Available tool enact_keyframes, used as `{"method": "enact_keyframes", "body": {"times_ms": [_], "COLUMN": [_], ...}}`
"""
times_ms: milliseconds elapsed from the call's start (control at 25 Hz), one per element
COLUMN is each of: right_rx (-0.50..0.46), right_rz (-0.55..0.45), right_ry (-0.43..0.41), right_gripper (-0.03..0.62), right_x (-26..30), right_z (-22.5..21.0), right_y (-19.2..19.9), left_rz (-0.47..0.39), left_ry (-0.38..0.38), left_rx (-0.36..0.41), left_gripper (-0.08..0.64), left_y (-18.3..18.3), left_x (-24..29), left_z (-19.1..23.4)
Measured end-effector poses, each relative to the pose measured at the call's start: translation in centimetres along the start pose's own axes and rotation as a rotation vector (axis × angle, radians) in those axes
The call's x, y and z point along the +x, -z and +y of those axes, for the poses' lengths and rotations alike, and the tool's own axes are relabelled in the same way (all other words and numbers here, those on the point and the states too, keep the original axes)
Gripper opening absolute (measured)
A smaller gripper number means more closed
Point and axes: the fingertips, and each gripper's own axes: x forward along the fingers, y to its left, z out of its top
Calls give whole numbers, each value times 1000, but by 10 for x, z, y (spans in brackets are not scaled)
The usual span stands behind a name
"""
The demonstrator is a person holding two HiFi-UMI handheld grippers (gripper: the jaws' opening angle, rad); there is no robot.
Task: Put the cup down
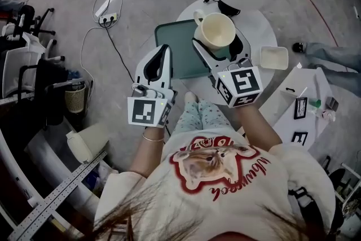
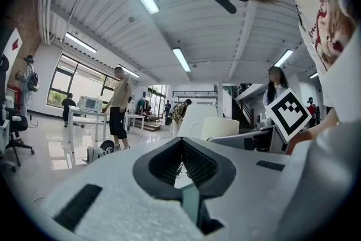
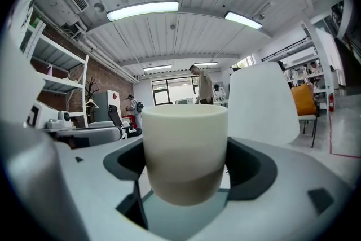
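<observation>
1. Right gripper (image 1: pixel 218 47) clamped on a cream cup (image 1: pixel 215 30), one jaw pressing on each side of its lower wall, as seen plainly in the right gripper view.
2. Cup upright, mouth open to the top, handle (image 1: pixel 198 15) turned away from the person and a little to the left.
3. Held over the right part of a green tray (image 1: pixel 175 48) lying on a round white table (image 1: pixel 262 28). Not possible to tell whether the bottom touches the tray.
4. Left gripper (image 1: pixel 162 56) with jaws closed together at the tips and nothing between them. Placed, in the head view, over the left edge of the tray, apart from the cup.
5. Small white square dish (image 1: pixel 274 57) on the table, right of the cup, near but not touching.
6. Power strip (image 1: pixel 107 18) with cables on the grey floor, well apart from the table, to the left.
</observation>
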Motion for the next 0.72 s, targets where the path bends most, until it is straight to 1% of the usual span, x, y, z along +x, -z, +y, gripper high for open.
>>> {"method": "enact_keyframes", "body": {"times_ms": [160, 720], "right_rx": [3, 1], "right_rz": [18, 70], "right_ry": [-13, -25], "right_gripper": [394, 394], "right_x": [7, 30], "right_z": [2, 1], "right_y": [9, 46], "left_rz": [10, 47], "left_ry": [-17, -81], "left_rx": [4, -26], "left_gripper": [15, 15], "left_y": [5, 27], "left_x": [-6, -24], "left_z": [5, 21]}}
